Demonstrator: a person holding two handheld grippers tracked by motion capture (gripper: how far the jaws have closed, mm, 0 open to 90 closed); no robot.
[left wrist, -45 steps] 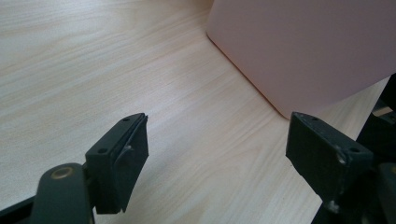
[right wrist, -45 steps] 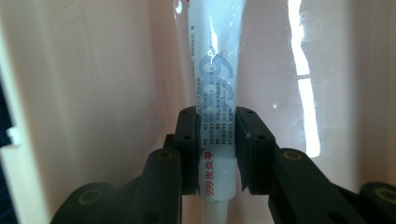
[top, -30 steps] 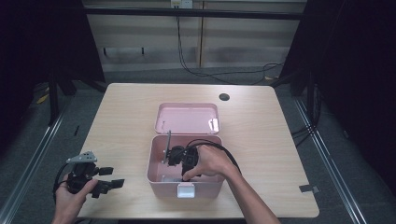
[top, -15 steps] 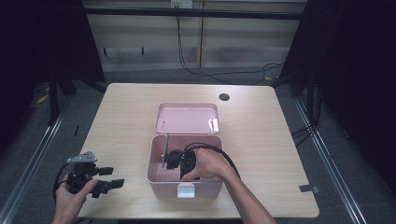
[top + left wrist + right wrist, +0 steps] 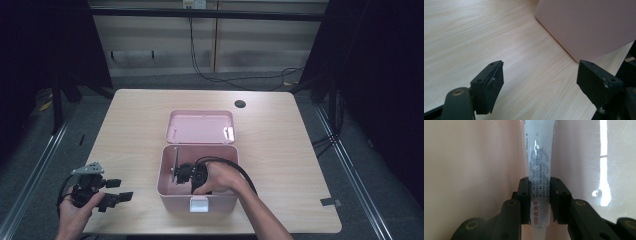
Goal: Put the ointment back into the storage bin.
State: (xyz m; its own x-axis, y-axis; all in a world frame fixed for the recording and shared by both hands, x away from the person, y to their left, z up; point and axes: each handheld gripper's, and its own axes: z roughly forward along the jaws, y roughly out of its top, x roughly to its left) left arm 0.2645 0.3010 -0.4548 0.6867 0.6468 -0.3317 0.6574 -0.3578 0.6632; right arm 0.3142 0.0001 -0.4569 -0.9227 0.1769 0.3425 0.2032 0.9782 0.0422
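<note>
Both tongs were examined. On the right gripper, the pads were clamped on a white ointment tube printed with grey and red characters; the right gripper view showed the pads pressing the tube's lower body from both sides, the tube running lengthways up from the jaws against a pale pink surface. From the high view, this gripper sat inside the open pink box, with the right hand reaching over the box's near wall. A thin upright sliver stood at the box's left inner wall ahead of the gripper (likely the same tube seen edge-on, though too small to confirm).

On the left gripper, the jaws stood well apart with nothing between them. It was held low over the wooden table, pointing toward the box's outer pink wall. In the high view it rested in the left hand at the table's near left corner, well apart from the box.

The box's lid lay fully open, flat behind the tray.

Assessment: the step in hand appeared to be handling the tube within the box, either setting it down inside or lifting it clear; the frames did not settle which. If placing, the next move would call for lowering the tube flat to the box floor before easing the pads off, so it does not lean on the wall. If removing, a straight lift clear of the rim would be needed, with the grip kept firm on the soft tube body.
</note>
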